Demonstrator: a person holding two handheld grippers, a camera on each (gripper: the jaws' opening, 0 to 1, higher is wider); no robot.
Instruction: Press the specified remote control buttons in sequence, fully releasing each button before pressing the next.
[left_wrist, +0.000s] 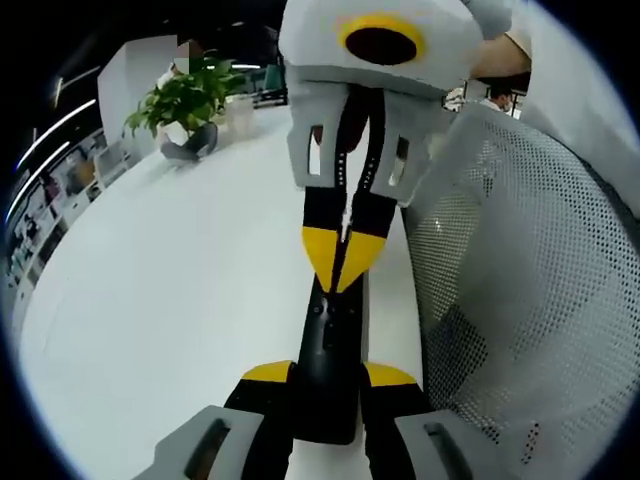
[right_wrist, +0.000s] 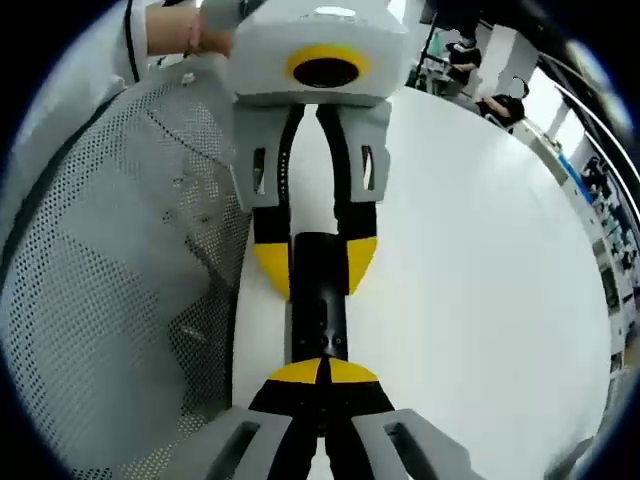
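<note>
Remote control largely covered, its buttons unreadable

In the left gripper view the right gripper (left_wrist: 342, 262) is lying over the far end of the black remote control (left_wrist: 328, 375), while the left gripper (left_wrist: 328, 385) is covering its sides and the picture's bottom edge is cutting off its near end. In the right gripper view the left gripper (right_wrist: 318, 262) is masking the remote's far end and the closed right gripper tips are hiding its near end; the buttons are showing too small to tell apart. The white mesh chair back (right_wrist: 120, 270) is running out of frame.
</note>
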